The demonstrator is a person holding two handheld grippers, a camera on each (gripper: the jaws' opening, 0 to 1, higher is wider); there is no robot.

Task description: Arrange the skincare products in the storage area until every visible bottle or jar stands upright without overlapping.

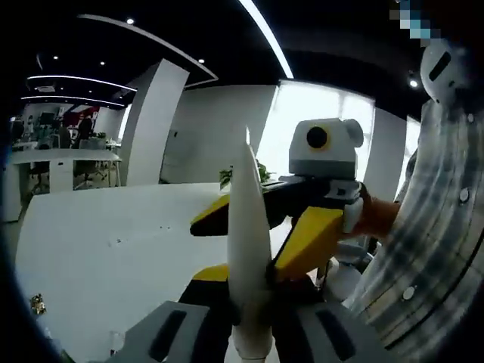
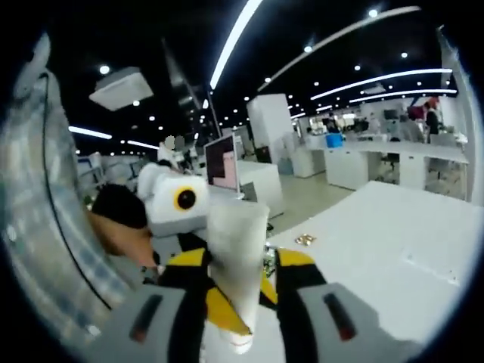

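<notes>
Up in the air between both grippers, well clear of the table: 1 white squeeze tube (image 1: 248, 249), pinched from 2 sides at once. Left gripper (image 1: 249, 333) clamped on the cap end, crimped tip pointing away from its camera; right gripper (image 1: 302, 227) reaching in from the right in the left gripper view with yellow jaws gripping the tube's middle. From the right gripper view, same tube (image 2: 236, 265) standing between the right gripper's (image 2: 240, 318) own jaws, flat end up, and the left gripper (image 2: 181, 200) sitting just behind it. So probably mid-handover or mid-flip, no idea which. Task-wise, barely anywhere as far as these shots go: tube not set down yet, storage area and other bottles or jars nowhere to judge, so can't say how many already stand upright. Still left, presumably: getting this 1 down on its cap without leaning on anything. Surface is a big plain white table (image 2: 393, 249) with a small gold scrap (image 2: 305, 240) lying on it. Room looks like an open-plan office: white desks, monitors, chairs, dark ceiling with long light strips, bright window, fat white column (image 1: 155, 125). Checked sleeve (image 1: 431, 249) of the person close by.
</notes>
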